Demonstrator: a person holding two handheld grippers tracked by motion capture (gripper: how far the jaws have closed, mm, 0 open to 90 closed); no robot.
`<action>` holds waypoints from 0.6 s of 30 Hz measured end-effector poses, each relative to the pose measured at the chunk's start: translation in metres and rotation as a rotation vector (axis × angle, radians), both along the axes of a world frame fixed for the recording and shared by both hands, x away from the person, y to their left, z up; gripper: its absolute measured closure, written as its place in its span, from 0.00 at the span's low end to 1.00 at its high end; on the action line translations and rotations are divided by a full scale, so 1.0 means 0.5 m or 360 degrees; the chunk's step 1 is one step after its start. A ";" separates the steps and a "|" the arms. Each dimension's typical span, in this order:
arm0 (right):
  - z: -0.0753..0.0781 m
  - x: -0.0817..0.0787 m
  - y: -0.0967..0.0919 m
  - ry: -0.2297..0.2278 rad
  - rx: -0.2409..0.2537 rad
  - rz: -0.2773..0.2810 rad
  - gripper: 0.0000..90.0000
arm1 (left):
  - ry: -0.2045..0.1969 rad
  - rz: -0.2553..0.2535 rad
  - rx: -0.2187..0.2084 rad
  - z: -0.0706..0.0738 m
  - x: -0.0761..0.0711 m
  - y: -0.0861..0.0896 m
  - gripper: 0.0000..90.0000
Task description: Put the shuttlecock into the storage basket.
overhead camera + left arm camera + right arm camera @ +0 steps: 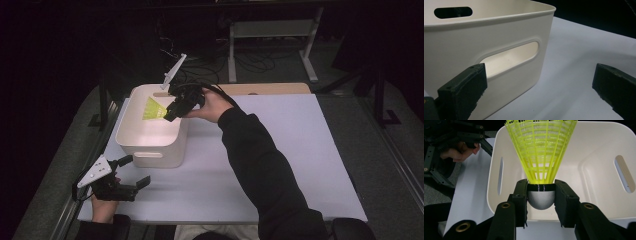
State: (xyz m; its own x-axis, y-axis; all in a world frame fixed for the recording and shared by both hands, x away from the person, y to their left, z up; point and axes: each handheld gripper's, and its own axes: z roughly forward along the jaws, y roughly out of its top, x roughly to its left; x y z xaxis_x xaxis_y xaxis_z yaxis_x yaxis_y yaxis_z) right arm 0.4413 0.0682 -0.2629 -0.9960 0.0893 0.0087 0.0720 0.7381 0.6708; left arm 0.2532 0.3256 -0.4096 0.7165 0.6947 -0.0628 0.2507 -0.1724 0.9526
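Two black jaws of the right gripper (541,202) pinch the rounded white cork of a yellow plastic mesh shuttlecock (541,152) (skirt pointing away from the hand), held above the open cream plastic bin with slotted handles (150,145). Near the bin's front wall, the left gripper (136,172) rests low over the white tabletop (280,150), its jaws spread wide and holding nothing.
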 end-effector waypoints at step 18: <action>-0.045 0.001 0.045 0.0063 -0.0039 0.0064 0.70 | -0.0001 -0.0001 -0.0002 0.000 0.000 0.000 0.00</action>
State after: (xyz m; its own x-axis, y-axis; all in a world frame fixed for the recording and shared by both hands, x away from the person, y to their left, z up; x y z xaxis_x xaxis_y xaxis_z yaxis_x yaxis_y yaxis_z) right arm 0.4416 0.0906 -0.2852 -0.9977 0.0500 0.0463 0.0680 0.7571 0.6498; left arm 0.2531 0.3257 -0.4096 0.7171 0.6941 -0.0629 0.2498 -0.1716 0.9530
